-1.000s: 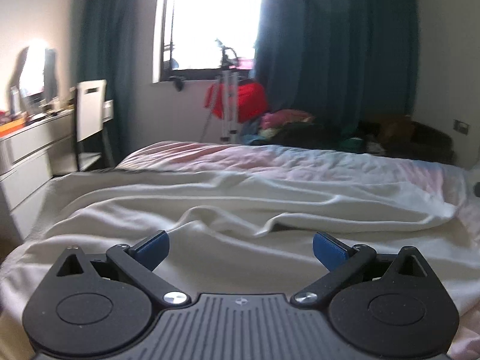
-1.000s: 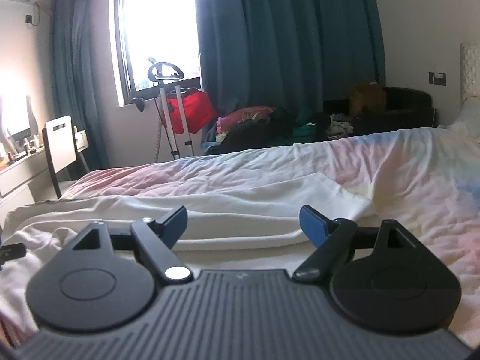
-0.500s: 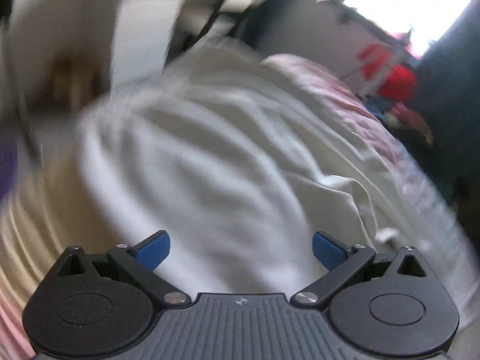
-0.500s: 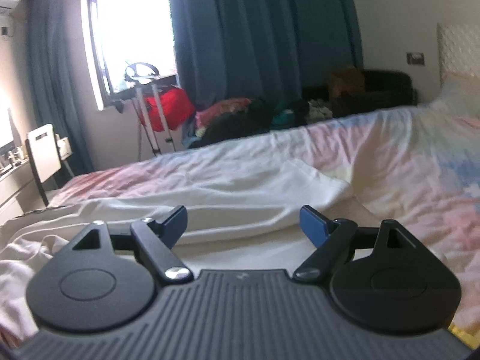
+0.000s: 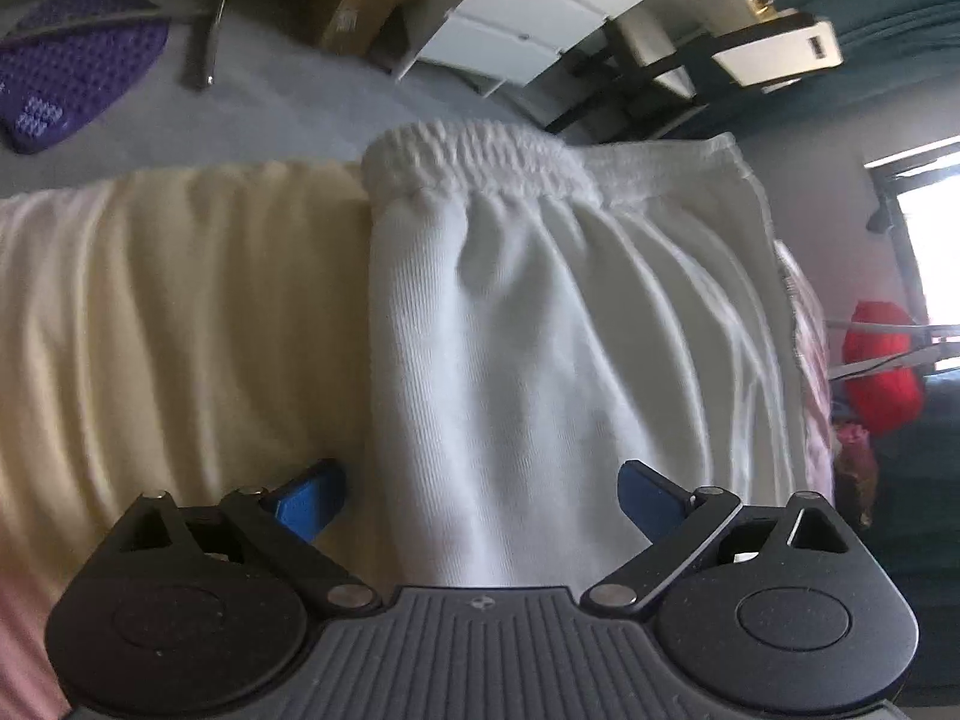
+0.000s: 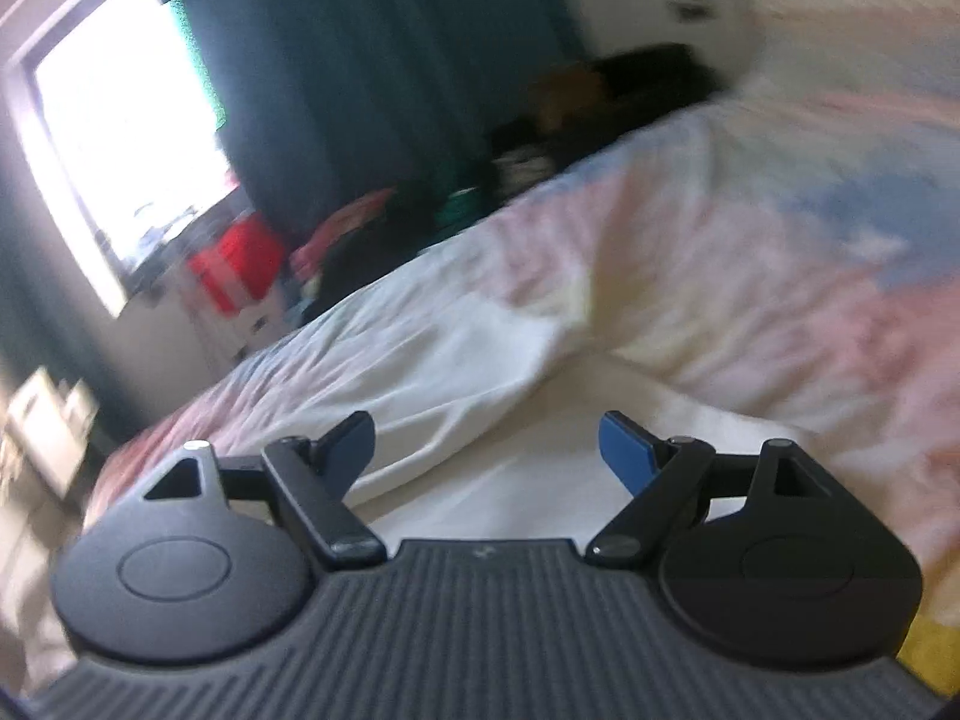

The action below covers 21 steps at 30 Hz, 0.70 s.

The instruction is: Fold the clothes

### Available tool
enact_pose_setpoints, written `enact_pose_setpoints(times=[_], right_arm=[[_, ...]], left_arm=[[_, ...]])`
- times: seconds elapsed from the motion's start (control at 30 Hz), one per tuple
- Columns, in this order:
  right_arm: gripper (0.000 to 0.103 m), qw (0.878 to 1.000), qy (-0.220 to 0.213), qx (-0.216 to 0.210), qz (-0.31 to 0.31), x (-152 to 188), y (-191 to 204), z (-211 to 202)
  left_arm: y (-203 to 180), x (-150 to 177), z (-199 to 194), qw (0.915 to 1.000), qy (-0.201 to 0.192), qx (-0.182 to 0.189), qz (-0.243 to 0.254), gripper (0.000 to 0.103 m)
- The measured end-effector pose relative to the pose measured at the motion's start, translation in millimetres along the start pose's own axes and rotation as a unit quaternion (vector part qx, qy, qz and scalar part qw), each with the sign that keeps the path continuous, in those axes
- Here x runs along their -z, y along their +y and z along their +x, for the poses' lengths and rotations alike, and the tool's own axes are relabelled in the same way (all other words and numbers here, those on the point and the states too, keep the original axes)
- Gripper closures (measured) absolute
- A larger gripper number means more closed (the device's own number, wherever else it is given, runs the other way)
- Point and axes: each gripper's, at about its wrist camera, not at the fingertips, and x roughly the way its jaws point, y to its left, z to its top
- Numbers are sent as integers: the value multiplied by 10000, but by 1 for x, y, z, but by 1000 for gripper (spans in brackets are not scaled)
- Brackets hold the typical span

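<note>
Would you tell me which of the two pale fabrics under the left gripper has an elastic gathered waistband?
The white garment between the left gripper fingers; the cream sheet beside it is plain.

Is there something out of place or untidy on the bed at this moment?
Yes. The white garment lies crumpled in long wrinkles across the bed, its elastic waistband bunched at the mattress edge, not yet folded.

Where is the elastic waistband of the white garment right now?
In the left wrist view, the elastic waistband sits at upper centre, at the garment's far end, straight ahead of the open left gripper, near the white drawers.
</note>
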Motion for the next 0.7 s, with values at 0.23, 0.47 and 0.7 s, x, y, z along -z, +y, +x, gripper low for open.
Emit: enact_pose_setpoints(times=[0.23,0.47,0.7], right_arm=[[18,9798,-277,982,1717,-2,-88,-5],[19,9667,500,943,2326,11,-109,25],[19,9544,925,1006,2654,23,-115,40]], left_arm=[[-8,7,-21,9984,-340,251,375,11],[5,11,-41,9949,-593,809,142,12],[9,17,-54,9883,-861,1257,-51,9]])
